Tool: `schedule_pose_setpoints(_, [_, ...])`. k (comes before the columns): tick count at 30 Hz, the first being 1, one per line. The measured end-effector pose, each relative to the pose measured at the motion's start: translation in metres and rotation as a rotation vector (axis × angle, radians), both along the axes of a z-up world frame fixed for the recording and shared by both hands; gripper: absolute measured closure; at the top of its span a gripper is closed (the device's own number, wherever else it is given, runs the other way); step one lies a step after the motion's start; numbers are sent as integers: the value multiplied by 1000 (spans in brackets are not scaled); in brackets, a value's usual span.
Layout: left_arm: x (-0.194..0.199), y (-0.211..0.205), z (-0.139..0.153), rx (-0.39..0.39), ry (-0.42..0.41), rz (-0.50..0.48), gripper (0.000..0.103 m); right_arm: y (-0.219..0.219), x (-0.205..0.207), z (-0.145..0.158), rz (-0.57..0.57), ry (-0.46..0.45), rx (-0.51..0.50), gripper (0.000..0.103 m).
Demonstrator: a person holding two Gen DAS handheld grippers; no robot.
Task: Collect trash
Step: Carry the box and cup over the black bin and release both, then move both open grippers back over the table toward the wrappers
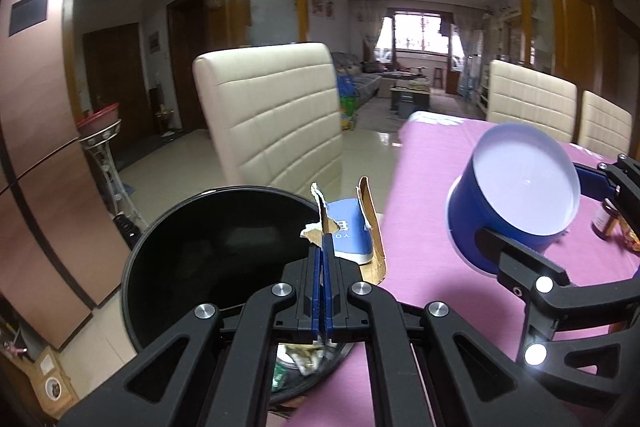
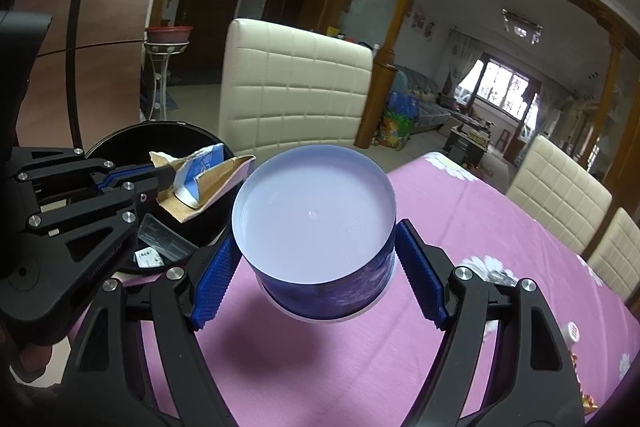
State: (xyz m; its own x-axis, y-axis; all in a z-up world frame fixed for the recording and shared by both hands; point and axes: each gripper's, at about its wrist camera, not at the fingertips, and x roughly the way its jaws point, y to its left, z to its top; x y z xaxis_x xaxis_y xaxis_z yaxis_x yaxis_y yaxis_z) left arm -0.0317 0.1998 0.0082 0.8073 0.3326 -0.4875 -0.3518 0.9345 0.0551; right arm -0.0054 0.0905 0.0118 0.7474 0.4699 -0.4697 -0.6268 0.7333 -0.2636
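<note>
Torn cardboard packaging [image 1: 362, 227], brown with a blue printed face, is clamped at its lower edge between the tightly closed fingers of the left gripper [image 1: 323, 251], held over the black round bin [image 1: 208, 251] just off the table's left edge. Over the pink tablecloth [image 2: 460, 227] near that edge, the right gripper [image 2: 316, 267] grasps a blue tub [image 2: 312, 227], its ribbed pads [image 2: 212, 279] pressing both sides.
</note>
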Motion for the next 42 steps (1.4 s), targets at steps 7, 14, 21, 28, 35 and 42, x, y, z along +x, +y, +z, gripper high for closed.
schedule_pose_setpoints(7, [-8, 28, -6, -7, 7, 62, 101, 22, -1, -5, 39, 2, -23, 26])
schedule_pose_setpoints(14, [-12, 41, -12, -19, 24, 94, 100, 36, -2, -5, 63, 8, -33, 26])
schedule_pose_setpoints(21, [-17, 54, -13, -66, 23, 143, 28, 41, -3, -6, 71, 8, -41, 26])
schedule_pose_setpoints(28, [-38, 60, -2, -5, -54, 204, 17, 46, -1, -4, 88, 9, -41, 26])
schedule_pose_setpoints(35, [-43, 76, -5, -12, -37, 254, 17, 58, -8, -7, 112, 3, -49, 26])
schedule_pose_setpoints(42, [-53, 94, -6, 27, -33, 323, 17, 71, -10, -6, 145, 17, -43, 26])
